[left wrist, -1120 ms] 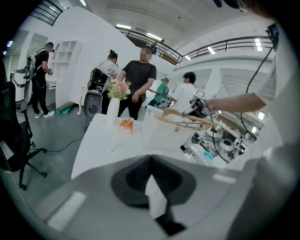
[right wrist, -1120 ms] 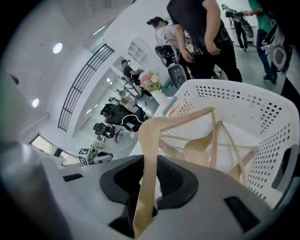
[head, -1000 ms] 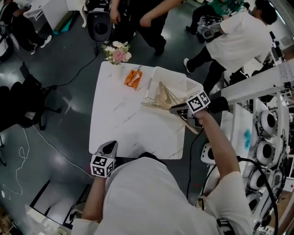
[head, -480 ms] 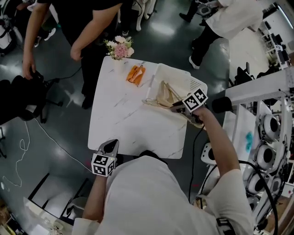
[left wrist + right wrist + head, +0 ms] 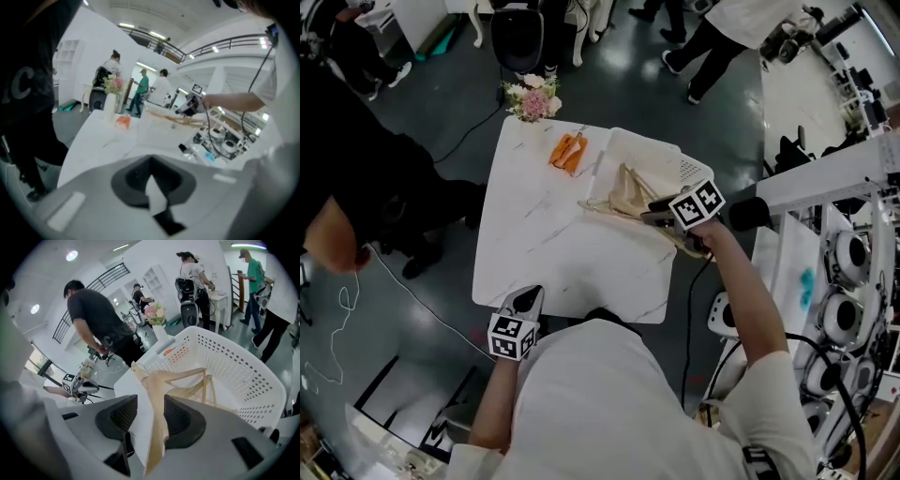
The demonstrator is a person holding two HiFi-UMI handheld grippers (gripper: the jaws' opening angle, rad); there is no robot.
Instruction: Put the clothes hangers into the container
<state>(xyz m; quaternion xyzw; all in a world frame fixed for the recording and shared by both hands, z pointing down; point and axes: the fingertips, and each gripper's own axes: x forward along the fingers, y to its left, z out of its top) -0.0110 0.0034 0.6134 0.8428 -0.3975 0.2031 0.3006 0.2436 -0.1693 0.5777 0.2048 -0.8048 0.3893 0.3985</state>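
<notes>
Right hand-held gripper (image 5: pixel 149 403), jaws just opened, hanger (image 5: pixel 159 380) between them, its lower end hidden; left hand-held gripper (image 5: pixel 150 164) closed, empty.

Right hand-held gripper (image 5: pixel 150 404) jaws just opened, hanger (image 5: pixel 158 427) loose between.

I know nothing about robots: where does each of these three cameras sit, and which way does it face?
Head view: on the person's head, facing steeply down at the table; shows the white shirt, both forearms, left tool and right tool.
Left gripper view: on the left tool, low by the table's near edge, facing across it; its shut jaws show.
Right gripper view: on the right tool, facing the basket; its jaws, just opened, flank a hanger.
Shared: all three see the flowers.
</notes>
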